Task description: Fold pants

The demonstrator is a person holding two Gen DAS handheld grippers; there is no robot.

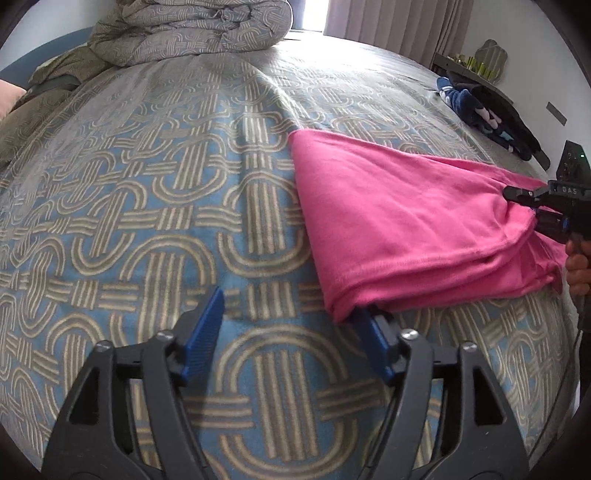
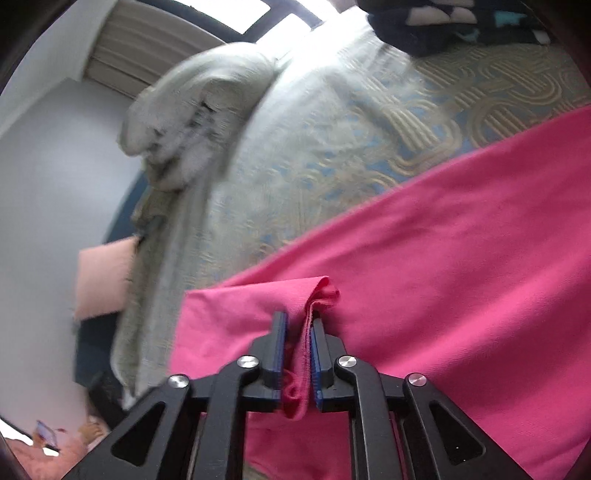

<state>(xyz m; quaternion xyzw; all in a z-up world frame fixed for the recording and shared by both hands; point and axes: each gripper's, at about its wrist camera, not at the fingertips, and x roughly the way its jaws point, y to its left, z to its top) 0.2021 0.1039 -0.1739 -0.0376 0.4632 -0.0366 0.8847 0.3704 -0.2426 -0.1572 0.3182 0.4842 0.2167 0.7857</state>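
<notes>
The pink pants (image 1: 406, 225) lie folded in layers on the patterned bedspread, at the right of the left wrist view. My left gripper (image 1: 291, 314) is open and empty, low over the bed; its right finger tip sits at the near corner of the pants. My right gripper (image 2: 298, 328) is shut on a bunched edge of the pink pants (image 2: 443, 280) and lifts it. It also shows in the left wrist view (image 1: 524, 201) at the pants' right end.
The bed (image 1: 147, 221) has a blue and tan looped pattern. A rolled duvet (image 1: 192, 29) lies at the far end. Dark and blue clothes (image 1: 487, 110) lie at the far right edge. A pink pillow (image 2: 103, 277) sits by the wall.
</notes>
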